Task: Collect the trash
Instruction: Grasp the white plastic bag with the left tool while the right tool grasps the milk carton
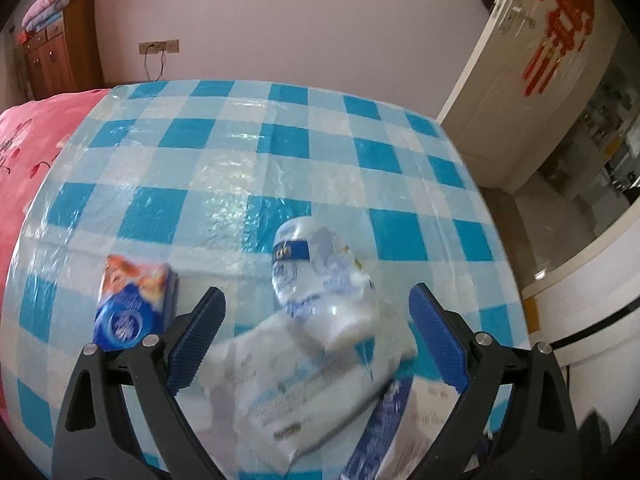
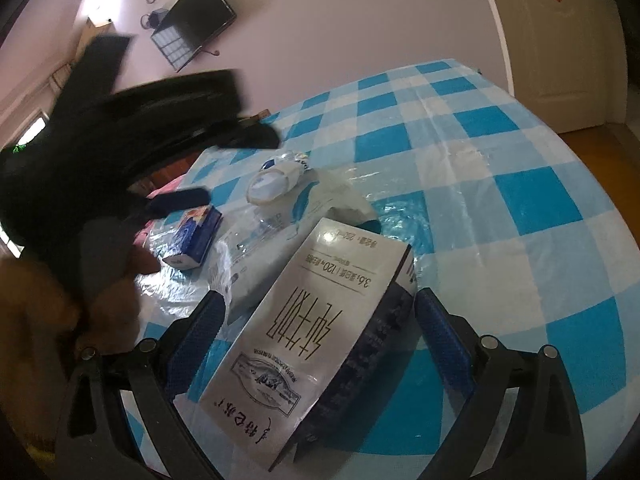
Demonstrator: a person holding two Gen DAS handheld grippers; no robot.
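On the blue checked tablecloth point(image 1: 248, 152) lie a crushed clear plastic bottle point(image 1: 320, 272) with a blue label, a white plastic wrapper point(image 1: 288, 392), a small blue and orange tissue pack point(image 1: 134, 304) and a white milk carton point(image 2: 320, 328). My left gripper point(image 1: 316, 320) is open, with the bottle and wrapper between its fingers. My right gripper point(image 2: 320, 328) is open around the milk carton, apart from its sides. In the right wrist view the bottle point(image 2: 276, 180), wrapper point(image 2: 276, 240) and tissue pack point(image 2: 192, 240) lie beyond the carton. The left gripper point(image 2: 120, 160) shows there blurred.
A pink bedspread point(image 1: 36, 152) lies left of the table. A wooden cabinet point(image 1: 60, 52) stands at the back left. A white door point(image 1: 532, 72) is open at the right, with floor beside the table's right edge. A TV point(image 2: 200, 16) hangs on the wall.
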